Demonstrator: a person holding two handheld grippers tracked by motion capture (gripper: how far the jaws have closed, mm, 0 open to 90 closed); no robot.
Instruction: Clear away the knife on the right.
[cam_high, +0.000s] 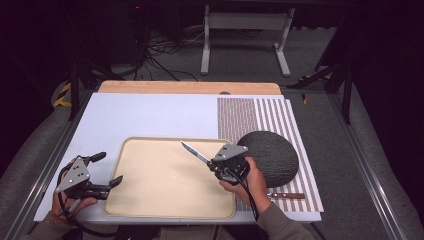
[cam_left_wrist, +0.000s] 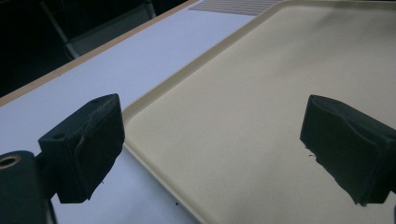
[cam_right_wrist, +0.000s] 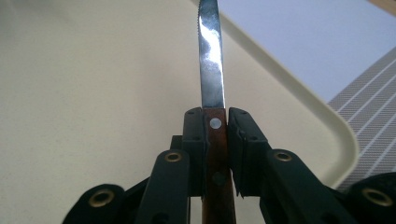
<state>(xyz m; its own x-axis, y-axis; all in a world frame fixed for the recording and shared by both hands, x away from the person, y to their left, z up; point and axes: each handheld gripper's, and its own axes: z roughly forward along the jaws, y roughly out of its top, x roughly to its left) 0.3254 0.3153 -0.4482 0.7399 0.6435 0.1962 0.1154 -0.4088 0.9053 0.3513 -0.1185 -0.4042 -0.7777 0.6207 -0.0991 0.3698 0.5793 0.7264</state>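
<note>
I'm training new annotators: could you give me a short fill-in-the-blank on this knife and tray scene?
1. The right gripper is shut on a ____.
2. The left gripper has its jaws ____.
3. The knife's blade points out over the beige ____.
4. The dark round melon rests on the ____ mat.

Missing: knife; open; tray; striped

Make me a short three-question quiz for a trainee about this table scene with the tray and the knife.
1. True or false: the right gripper is clamped on a knife.
2. Which gripper is open? A) left gripper B) right C) both
3. Fill in: the knife blade points out over the beige ____.

Key: 1 true, it grips the wooden handle. 2 A, its jaws stand wide apart at the tray's left edge. 3 tray; a dark round object sits to its right.
</note>
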